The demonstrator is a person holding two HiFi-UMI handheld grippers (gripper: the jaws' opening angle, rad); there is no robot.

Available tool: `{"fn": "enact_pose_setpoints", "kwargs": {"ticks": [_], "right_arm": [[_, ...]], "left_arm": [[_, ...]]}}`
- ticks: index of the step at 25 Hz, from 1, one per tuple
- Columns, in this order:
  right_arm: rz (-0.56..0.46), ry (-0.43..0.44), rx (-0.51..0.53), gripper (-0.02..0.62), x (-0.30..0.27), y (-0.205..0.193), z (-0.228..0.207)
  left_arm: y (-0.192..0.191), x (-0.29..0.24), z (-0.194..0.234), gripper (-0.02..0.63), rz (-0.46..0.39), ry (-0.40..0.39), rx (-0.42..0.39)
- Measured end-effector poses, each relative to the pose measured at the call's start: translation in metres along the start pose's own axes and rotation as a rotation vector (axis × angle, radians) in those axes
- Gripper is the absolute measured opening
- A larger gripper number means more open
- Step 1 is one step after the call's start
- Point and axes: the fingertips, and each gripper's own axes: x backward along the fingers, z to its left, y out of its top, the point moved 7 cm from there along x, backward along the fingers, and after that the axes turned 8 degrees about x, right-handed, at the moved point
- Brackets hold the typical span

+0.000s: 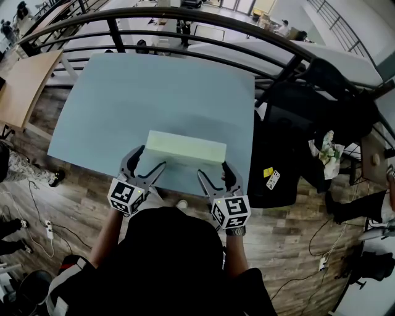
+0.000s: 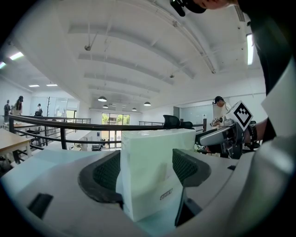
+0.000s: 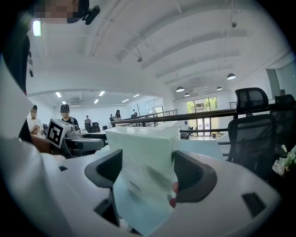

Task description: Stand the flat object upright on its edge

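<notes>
A pale green flat box [image 1: 185, 147] is up on its long edge near the front of the blue-grey table [image 1: 154, 86]. I cannot tell whether its lower edge touches the tabletop. My left gripper [image 1: 153, 155] is shut on the box's left end, and my right gripper [image 1: 212, 168] is shut on its right end. In the left gripper view the box [image 2: 152, 171] fills the gap between the dark ribbed pads [image 2: 107, 173] of the left gripper [image 2: 145, 169]. The right gripper view shows the box [image 3: 145, 162] the same way, wedged in my right gripper [image 3: 147, 171].
A black office chair [image 1: 290, 136] stands close to the table's right edge. A curved black railing [image 1: 185, 18] runs behind the table. A wooden desk [image 1: 24, 80] is at the left. Cables and a power strip [image 1: 48, 229] lie on the wooden floor.
</notes>
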Motion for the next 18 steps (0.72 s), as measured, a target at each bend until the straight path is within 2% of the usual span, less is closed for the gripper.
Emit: {"fn": "enact_pose_setpoints", "kwargs": {"ticks": [10,12,13,16,18], "right_arm": [[-0.016,0.010,-0.060,0.345,0.014,-0.008,0.011],[-0.029,0.012,-0.071,0.339,0.017,-0.008,0.015],[-0.038,0.011,-0.079,0.316,0.019,-0.007,0.017],[-0.065,0.007,-0.116,0.170,0.024,-0.008,0.022],[-0.075,0.010,-0.136,0.109,0.026,-0.008,0.026]], "left_arm": [[-0.006,0.018,-0.007,0.353,-0.003,0.014,0.028],[-0.008,0.023,-0.007,0.309,-0.003,0.025,0.039],[-0.008,0.025,-0.008,0.274,-0.005,0.030,0.044],[-0.013,0.031,-0.011,0.222,-0.003,0.046,0.048],[-0.017,0.036,-0.012,0.145,-0.001,0.062,0.050]]}}
